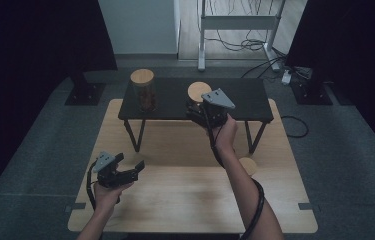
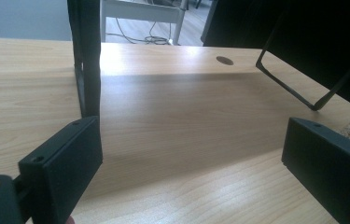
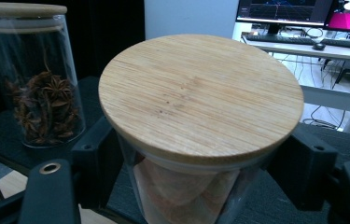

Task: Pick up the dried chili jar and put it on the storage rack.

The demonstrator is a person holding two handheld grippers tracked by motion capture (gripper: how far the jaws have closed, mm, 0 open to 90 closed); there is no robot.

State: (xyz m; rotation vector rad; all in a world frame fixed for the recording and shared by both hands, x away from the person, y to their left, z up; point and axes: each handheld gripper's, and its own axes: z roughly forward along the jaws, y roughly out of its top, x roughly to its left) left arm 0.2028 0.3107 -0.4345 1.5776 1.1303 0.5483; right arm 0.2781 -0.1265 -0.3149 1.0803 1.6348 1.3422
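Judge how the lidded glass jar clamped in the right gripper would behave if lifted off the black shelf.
The jar has smooth glass walls, so it may slip between the right gripper pads. The bamboo lid seems merely seated and might shift if tilted. Probably fragile if dropped.

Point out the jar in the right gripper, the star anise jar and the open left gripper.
Held jar (image 3: 200, 98), right gripper view, on its wooden lid.
Star anise jar (image 3: 42, 102), right gripper view, on its glass wall.
Left gripper (image 1: 130, 166), high view, between its fingertips.
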